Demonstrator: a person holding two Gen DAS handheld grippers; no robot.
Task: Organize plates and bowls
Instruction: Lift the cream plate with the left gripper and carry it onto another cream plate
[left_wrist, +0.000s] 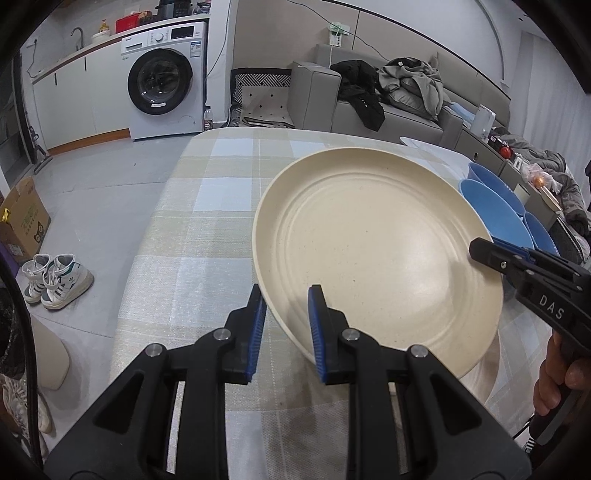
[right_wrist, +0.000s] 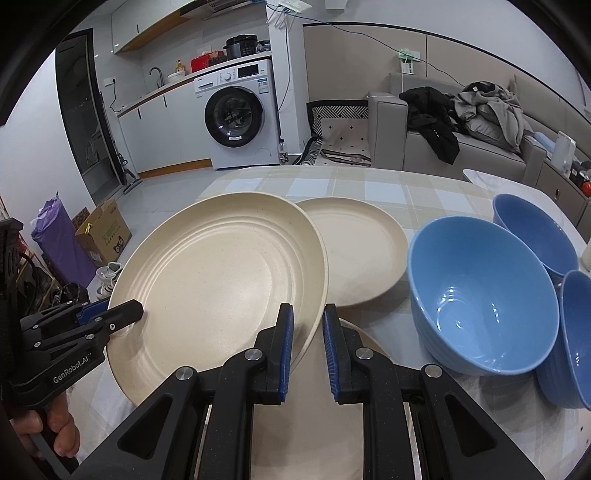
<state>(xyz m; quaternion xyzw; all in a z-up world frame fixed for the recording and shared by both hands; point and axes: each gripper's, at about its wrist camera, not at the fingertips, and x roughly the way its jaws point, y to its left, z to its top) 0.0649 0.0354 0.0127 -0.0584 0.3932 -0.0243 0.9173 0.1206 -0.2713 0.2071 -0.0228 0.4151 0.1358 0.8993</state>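
Right wrist view: the left gripper (right_wrist: 122, 314) clamps the left rim of the big cream plate (right_wrist: 218, 280), tilted above the checked tablecloth (right_wrist: 369, 181), while the right gripper (right_wrist: 308, 314) pinches its near right rim. Right of it lie a smaller cream plate (right_wrist: 354, 251) and three blue bowls (right_wrist: 484, 291).

Wide open checked tablecloth (left_wrist: 207, 229) on the left side and toward the far edge, plenty of room to pass there. The middle is filled by the big cream plate (right_wrist: 218, 280), lifted and tilted, clamped at opposite rims by the left gripper (left_wrist: 287, 295) and the right gripper (right_wrist: 308, 314). Just behind it lies a second cream plate (right_wrist: 362, 251), another under its near edge. The right is crowded: three blue bowls (right_wrist: 484, 295) packed close together.
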